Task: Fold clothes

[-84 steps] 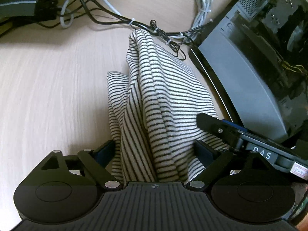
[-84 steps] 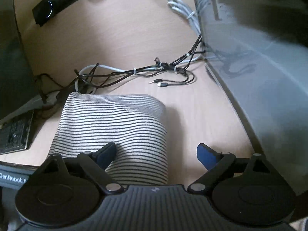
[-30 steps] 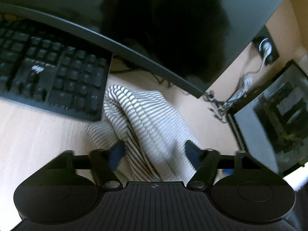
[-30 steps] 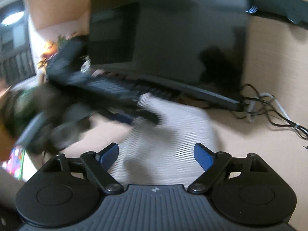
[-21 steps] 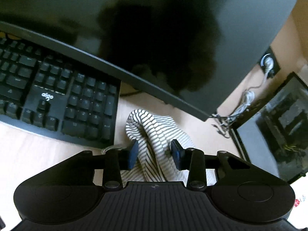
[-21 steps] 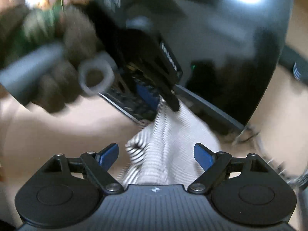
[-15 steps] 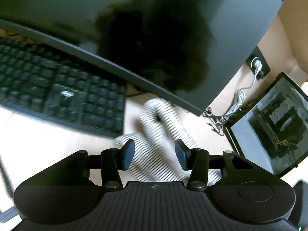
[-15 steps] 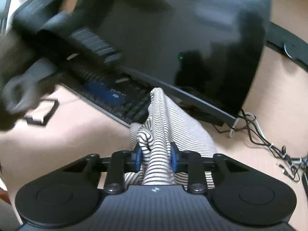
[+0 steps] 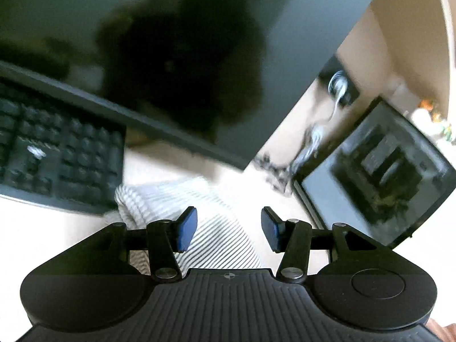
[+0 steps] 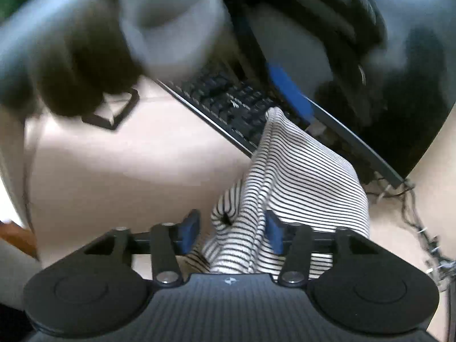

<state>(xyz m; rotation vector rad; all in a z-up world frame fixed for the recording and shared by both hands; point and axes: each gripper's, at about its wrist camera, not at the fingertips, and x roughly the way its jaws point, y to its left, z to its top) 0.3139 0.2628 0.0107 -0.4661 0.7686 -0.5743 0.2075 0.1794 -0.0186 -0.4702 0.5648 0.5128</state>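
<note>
Right tongs (image 10: 232, 230) opening, jaws slack around a raised fold of striped garment (image 10: 299, 176), left tongs (image 9: 229, 228) released above it, cloth heaped on table (image 10: 114, 176) against keyboard (image 10: 228, 99), below monitor (image 9: 185, 42).

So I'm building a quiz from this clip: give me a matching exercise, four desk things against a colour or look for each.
Things:
1. garment
2. keyboard
3. gripper pads
4. desk

Looks:
a. blue
b. pale wood
c. black keys
d. white with dark stripes

Pairs: 1-d, 2-c, 3-a, 4-b
</note>
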